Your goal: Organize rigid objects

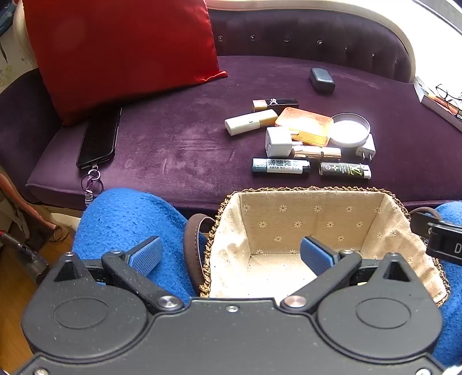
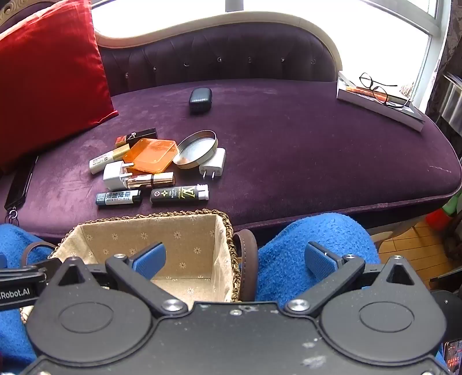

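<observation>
Left gripper [image 1: 229,255] fingers [image 1: 145,255] spread wide, empty, above lined basket [image 1: 317,199]; right gripper [image 2: 235,261] likewise spread, holding nothing.

Setting: a home, living-room area. A tufted purple velvet chaise [image 2: 288,138] with a cream carved frame is sitting under a bright window [image 2: 332,17]. A red satin cushion [image 1: 115,49] is leaning at one end. Personal clutter is lying on the seat: phone [image 1: 98,138], lighters [image 2: 179,194], chargers [image 2: 212,163], and eyeglasses [image 2: 378,88] resting on a book [image 2: 375,106]. Wood flooring [image 2: 404,242] is showing beside it.
</observation>
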`<state>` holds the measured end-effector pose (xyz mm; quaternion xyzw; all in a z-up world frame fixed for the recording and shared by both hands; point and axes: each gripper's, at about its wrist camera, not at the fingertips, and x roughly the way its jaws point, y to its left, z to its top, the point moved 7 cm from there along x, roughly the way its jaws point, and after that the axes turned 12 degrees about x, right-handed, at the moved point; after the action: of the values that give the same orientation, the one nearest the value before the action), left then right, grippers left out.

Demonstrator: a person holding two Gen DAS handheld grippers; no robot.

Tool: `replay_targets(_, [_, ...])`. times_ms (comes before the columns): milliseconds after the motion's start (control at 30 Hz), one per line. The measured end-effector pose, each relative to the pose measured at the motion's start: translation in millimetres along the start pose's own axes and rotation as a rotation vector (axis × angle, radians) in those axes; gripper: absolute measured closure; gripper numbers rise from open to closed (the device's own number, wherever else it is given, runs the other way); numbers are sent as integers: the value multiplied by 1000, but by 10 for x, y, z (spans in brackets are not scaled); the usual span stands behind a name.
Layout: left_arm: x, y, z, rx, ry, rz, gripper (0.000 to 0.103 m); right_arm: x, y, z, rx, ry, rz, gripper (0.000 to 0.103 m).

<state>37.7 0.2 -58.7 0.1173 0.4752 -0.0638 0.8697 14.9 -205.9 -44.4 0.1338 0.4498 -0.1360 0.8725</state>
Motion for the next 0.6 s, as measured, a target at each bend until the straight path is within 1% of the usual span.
replay_targets(300, [-15,31,-9,-2,6,10,5,9,7,2,0,-1,1,0])
replay_targets(333, [7,-44,-7,2,5,4,5,8,6,2,0,-1,1,0])
replay_targets(600, [12,-48,-16,2,8,4,5,8,7,3,0,1,-1,0])
